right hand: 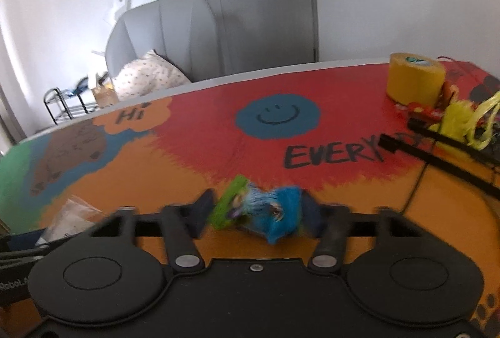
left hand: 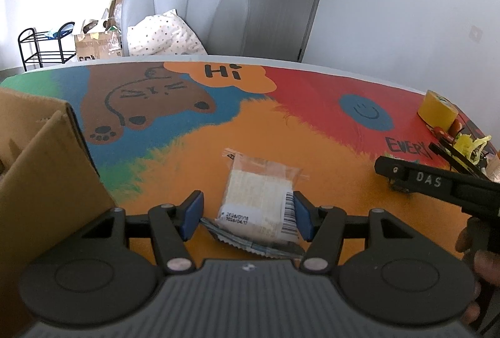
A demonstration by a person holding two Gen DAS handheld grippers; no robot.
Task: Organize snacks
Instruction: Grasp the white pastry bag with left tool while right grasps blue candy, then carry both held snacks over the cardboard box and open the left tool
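A: Our left tongs [left hand: 247,216] stand half spread around the clear wafer packet [left hand: 262,197]; the right pad meets its barcode edge, the left pad stands apart, so no grip yet.

B: Our right tongs [right hand: 254,210] pinch the blue-and-green snack [right hand: 262,213], pads on both ends, though blur softens it.

A: The packet's long axis runs six to twelve, lying at twelve from our left tongs, on the mat [left hand: 312,156]. Left is nearer.

B: Cardboard box [left hand: 40,163] sits at nine. Farther, at two, the yellow tape roll [left hand: 437,108].
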